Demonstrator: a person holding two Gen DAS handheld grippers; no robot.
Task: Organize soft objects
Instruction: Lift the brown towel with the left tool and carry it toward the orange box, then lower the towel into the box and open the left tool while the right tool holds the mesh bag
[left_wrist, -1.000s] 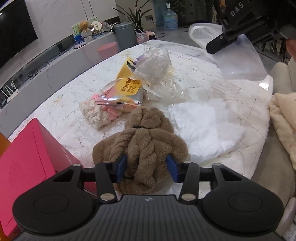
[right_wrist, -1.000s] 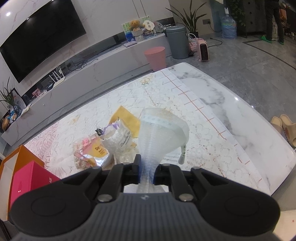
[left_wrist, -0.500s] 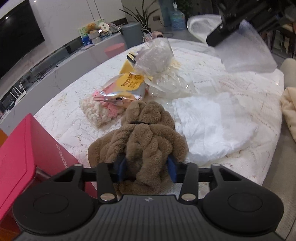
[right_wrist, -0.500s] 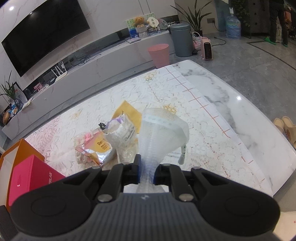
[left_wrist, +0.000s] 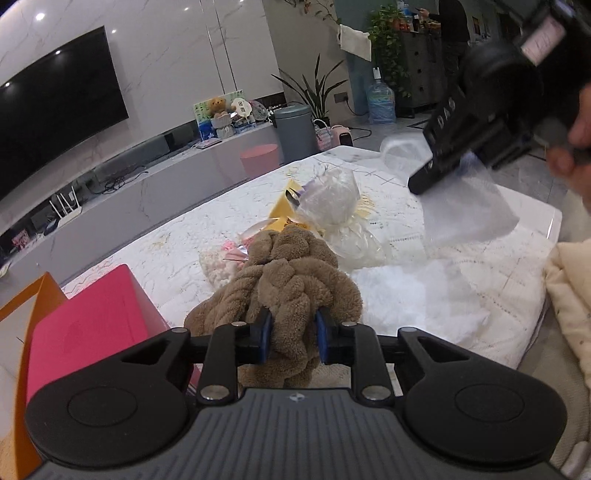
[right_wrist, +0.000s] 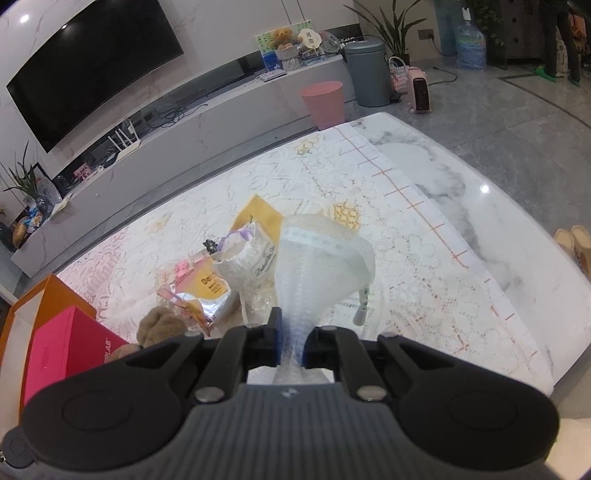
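A white lace-patterned cloth covers most of the marble table (right_wrist: 491, 221), with bare stone at its far corner. The left gripper (left_wrist: 291, 330), jaws just closed in, pinches the brown plush towel (left_wrist: 291, 266) near the table's near edge beside a pink box (left_wrist: 88, 325). The right gripper (right_wrist: 291, 341) is clamped on a clear zip bag (right_wrist: 317, 266) above the table. Behind: a wall TV (right_wrist: 92, 70), low console, 1 pink bin (right_wrist: 323, 103).
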